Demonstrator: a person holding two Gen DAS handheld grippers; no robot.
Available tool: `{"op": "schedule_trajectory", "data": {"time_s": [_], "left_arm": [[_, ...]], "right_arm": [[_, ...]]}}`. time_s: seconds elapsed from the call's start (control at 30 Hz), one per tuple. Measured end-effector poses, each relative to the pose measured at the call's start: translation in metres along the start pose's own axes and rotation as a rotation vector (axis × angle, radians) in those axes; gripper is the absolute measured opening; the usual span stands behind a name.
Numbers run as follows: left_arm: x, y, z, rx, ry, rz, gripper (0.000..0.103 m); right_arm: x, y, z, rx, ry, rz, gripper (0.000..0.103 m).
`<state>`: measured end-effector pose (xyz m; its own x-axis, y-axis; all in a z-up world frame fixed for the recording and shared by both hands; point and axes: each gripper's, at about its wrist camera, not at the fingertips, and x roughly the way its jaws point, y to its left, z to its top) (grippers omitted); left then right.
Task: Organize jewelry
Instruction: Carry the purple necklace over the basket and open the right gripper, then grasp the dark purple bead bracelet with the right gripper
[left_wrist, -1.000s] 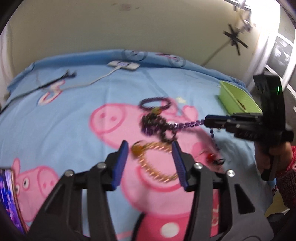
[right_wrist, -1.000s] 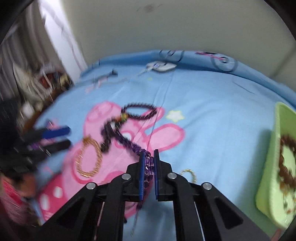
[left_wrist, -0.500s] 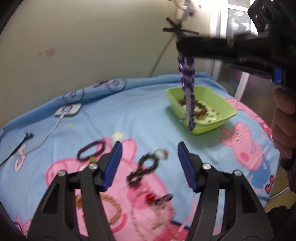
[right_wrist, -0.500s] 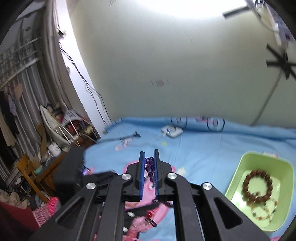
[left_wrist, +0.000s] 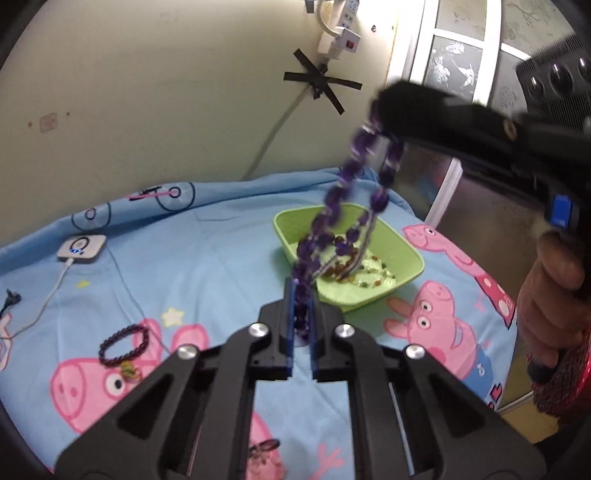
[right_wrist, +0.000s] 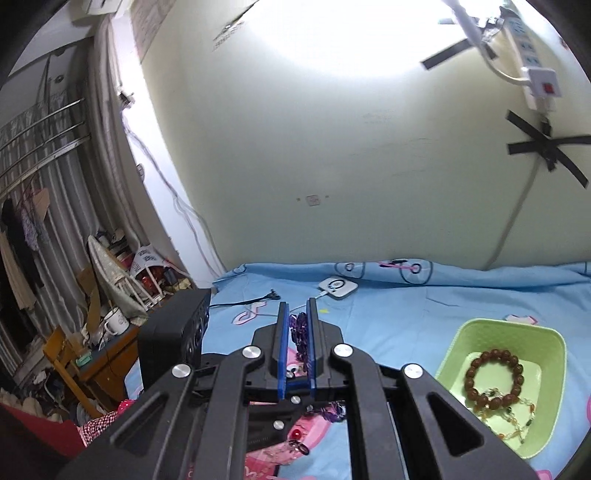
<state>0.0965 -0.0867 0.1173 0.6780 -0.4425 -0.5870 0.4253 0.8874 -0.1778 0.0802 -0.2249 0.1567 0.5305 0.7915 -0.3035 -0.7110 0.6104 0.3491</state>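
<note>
Pale wall behind, with black tape crosses (left_wrist: 320, 85) and a white power strip (left_wrist: 338, 35); below it the bed, under a blue cartoon-pig sheet (left_wrist: 192, 251).

Left wrist view: your left gripper (left_wrist: 302, 317) has its blue pads nearly together, pinching the lower end of the purple bead necklace (left_wrist: 332, 236). The strand runs up and to the right, taut-looking, to your right gripper (left_wrist: 384, 122), which pinches its upper end; those beads are motion-blurred. Your right hand (left_wrist: 554, 295) grips the handle at the frame's right. Behind the strand, near the bed's far right edge, sits the green tray (left_wrist: 406, 258) with small beads inside. A dark bead bracelet (left_wrist: 123, 345) lies on the sheet toward the left, with a small greenish charm touching it. A white charger puck (left_wrist: 82, 249) with its cable sits near the far left edge.

Right wrist view: your right gripper (right_wrist: 296, 347), pads narrow, holds purple beads between them. Only this view shows the tray's contents clearly: a brown bead bracelet (right_wrist: 493, 380) and a thin multicoloured strand (right_wrist: 517, 421) just below it, touching. It also shows the left gripper's black body below yours, a red-beaded piece (right_wrist: 295, 435) on the sheet beneath, and a cluttered wooden table (right_wrist: 92, 354) beside the bed's left edge.
</note>
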Motion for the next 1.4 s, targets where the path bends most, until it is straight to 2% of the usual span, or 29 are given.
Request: {"op": "schedule_trajectory", "data": {"time_s": [0.2, 0.37, 0.53, 0.63, 0.73, 0.8, 0.97, 1.17, 1.27, 1.4], "left_arm": [[0.032, -0.016, 0.032, 0.011, 0.022, -0.061, 0.006], [0.075, -0.03, 0.052, 0.0, 0.072, -0.122, 0.006], [0.113, -0.034, 0.045, -0.022, 0.152, -0.135, 0.006], [0.128, -0.031, 0.033, -0.028, 0.216, -0.115, 0.006], [0.13, -0.024, 0.029, -0.047, 0.244, -0.098, 0.006], [0.125, -0.02, 0.03, -0.063, 0.235, -0.096, 0.006], [0.091, -0.009, 0.042, -0.08, 0.152, -0.104, 0.006], [0.008, 0.015, 0.056, -0.097, -0.044, -0.082, 0.006], [-0.033, 0.042, 0.047, -0.126, -0.114, -0.021, 0.006], [-0.071, 0.098, 0.005, -0.219, -0.128, 0.148, 0.006]], "right_arm": [[-0.022, -0.034, 0.002, 0.041, -0.048, -0.075, 0.0], [-0.035, -0.08, -0.007, 0.117, -0.054, -0.148, 0.0], [-0.025, -0.125, -0.034, 0.223, 0.005, -0.18, 0.0], [-0.016, -0.136, -0.052, 0.248, 0.032, -0.16, 0.0], [-0.009, -0.141, -0.059, 0.26, 0.054, -0.165, 0.0], [-0.008, -0.14, -0.057, 0.258, 0.044, -0.17, 0.0], [-0.014, -0.123, -0.04, 0.218, 0.001, -0.17, 0.0], [-0.032, -0.085, -0.017, 0.152, -0.082, -0.111, 0.0], [-0.023, -0.066, -0.014, 0.118, -0.072, -0.07, 0.0], [0.015, -0.049, -0.026, 0.101, 0.024, -0.028, 0.0]]}}
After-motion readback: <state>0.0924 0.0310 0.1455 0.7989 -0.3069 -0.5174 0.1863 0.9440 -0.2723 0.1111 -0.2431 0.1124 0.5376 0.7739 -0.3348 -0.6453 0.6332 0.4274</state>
